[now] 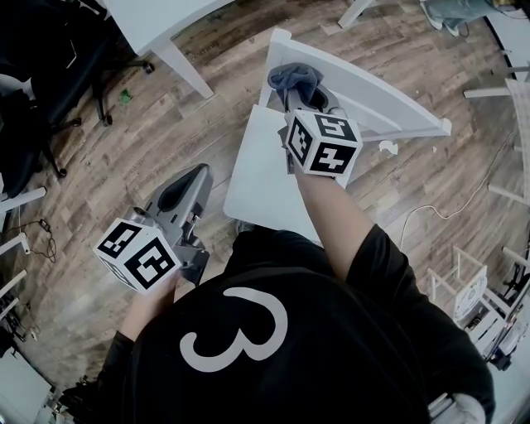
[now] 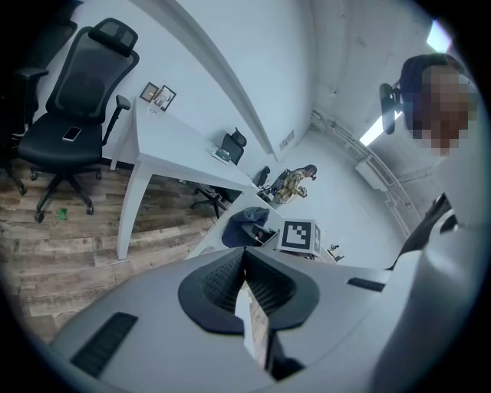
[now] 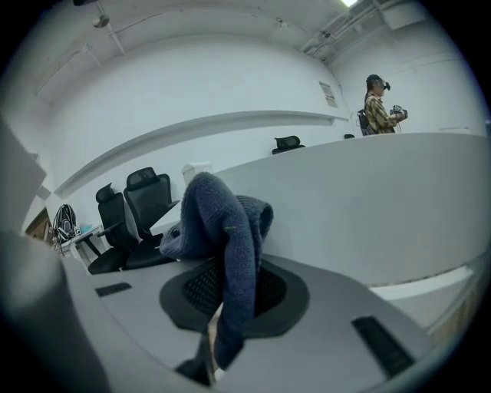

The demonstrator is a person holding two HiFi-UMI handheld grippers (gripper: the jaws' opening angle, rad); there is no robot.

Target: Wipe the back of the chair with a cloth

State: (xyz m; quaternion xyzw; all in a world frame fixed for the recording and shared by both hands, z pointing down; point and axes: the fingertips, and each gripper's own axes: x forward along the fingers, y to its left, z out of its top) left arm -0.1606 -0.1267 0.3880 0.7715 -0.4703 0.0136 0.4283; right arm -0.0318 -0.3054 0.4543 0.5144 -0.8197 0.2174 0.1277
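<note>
A white chair stands before me, its seat (image 1: 261,178) near and its curved back (image 1: 377,95) beyond. My right gripper (image 1: 308,99) is shut on a blue-grey cloth (image 1: 296,79) and holds it against the left end of the back's top rail. In the right gripper view the cloth (image 3: 226,230) hangs bunched between the jaws of the gripper (image 3: 222,311), with the white chair back (image 3: 368,215) just behind it. My left gripper (image 1: 195,176) hangs left of the seat, apart from the chair. Its jaws (image 2: 247,285) are shut with nothing in them.
A white table (image 1: 157,25) stands at the back left, with black office chairs (image 1: 33,108) beside it. A cable (image 1: 464,203) trails on the wooden floor to the right, near a white rack (image 1: 472,290). A person (image 3: 377,104) stands far off.
</note>
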